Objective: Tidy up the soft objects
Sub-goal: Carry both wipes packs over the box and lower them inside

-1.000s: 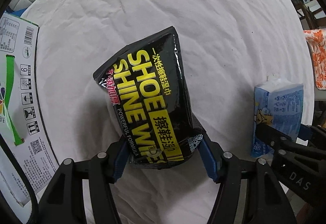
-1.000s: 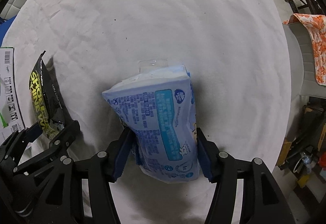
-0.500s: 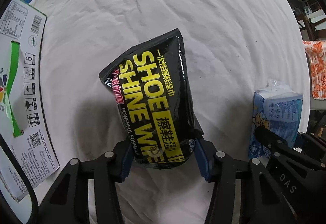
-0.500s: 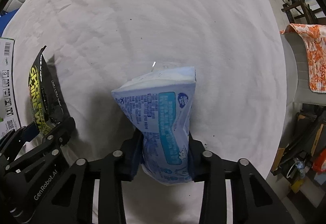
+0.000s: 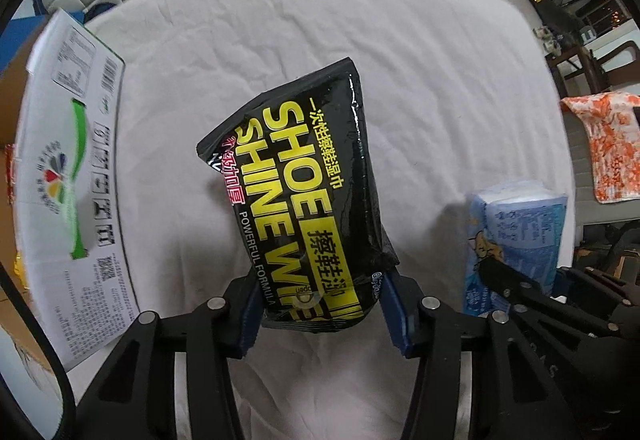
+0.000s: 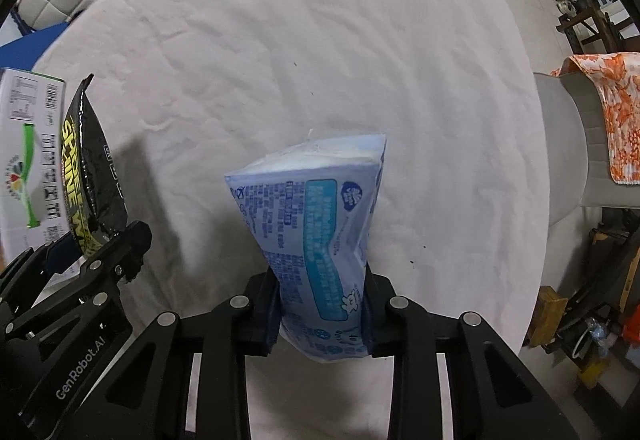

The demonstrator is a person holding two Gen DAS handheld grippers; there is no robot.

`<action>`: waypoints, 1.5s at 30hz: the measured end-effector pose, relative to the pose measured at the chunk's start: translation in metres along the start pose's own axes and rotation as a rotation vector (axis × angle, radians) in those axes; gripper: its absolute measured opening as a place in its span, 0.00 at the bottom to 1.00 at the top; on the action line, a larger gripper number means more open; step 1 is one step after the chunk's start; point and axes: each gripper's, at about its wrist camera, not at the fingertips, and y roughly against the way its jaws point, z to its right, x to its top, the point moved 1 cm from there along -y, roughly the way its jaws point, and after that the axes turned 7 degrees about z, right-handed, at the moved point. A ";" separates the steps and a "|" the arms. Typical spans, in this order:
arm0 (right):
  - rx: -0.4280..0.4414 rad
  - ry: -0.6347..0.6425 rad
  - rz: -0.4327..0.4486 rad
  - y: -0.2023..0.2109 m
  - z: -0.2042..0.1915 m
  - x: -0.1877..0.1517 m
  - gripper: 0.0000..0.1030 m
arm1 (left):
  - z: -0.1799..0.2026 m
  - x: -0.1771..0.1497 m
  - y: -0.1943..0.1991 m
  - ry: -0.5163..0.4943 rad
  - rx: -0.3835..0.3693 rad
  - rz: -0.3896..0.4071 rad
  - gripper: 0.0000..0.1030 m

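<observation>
Left gripper point(image 5: 322, 314) clamps black shoe-wipes pouch point(image 5: 304, 195) by its lower end between both fingers | right gripper point(image 6: 320, 310) pinches blue wipes pack point(image 6: 316, 236), waist squeezed | cardboard box point(image 5: 68, 175) beyond left finger | advice: keep steady pressure; soft packs sag forward.

Shoe wipes pack point(image 5: 308, 199) clamped in left gripper point(image 5: 320, 314), raised above sheet point(image 5: 280, 51). Carton point(image 5: 68, 175) to its left, at sheet's edge. Tissue pack point(image 6: 320, 244) to its right, pinched in right gripper point(image 6: 320, 310). Patterned cloth point(image 6: 616, 111) far right, off the sheet.
</observation>
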 end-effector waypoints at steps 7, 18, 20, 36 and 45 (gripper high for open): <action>0.036 -0.003 0.059 0.041 -0.004 -0.010 0.32 | -0.006 -0.001 0.050 0.000 -0.033 0.076 0.47; 0.130 0.016 0.149 0.113 -0.031 -0.014 0.32 | -0.053 -0.020 0.120 0.018 -0.091 0.195 0.47; 0.153 0.023 0.160 0.123 -0.045 -0.016 0.32 | -0.068 -0.021 0.134 0.019 -0.096 0.213 0.47; 0.395 0.221 0.105 0.153 -0.312 -0.022 0.32 | -0.314 -0.062 0.171 0.139 0.040 0.195 0.47; 0.408 0.265 0.012 0.101 -0.425 -0.005 0.32 | -0.407 -0.072 0.109 0.160 0.049 0.018 0.47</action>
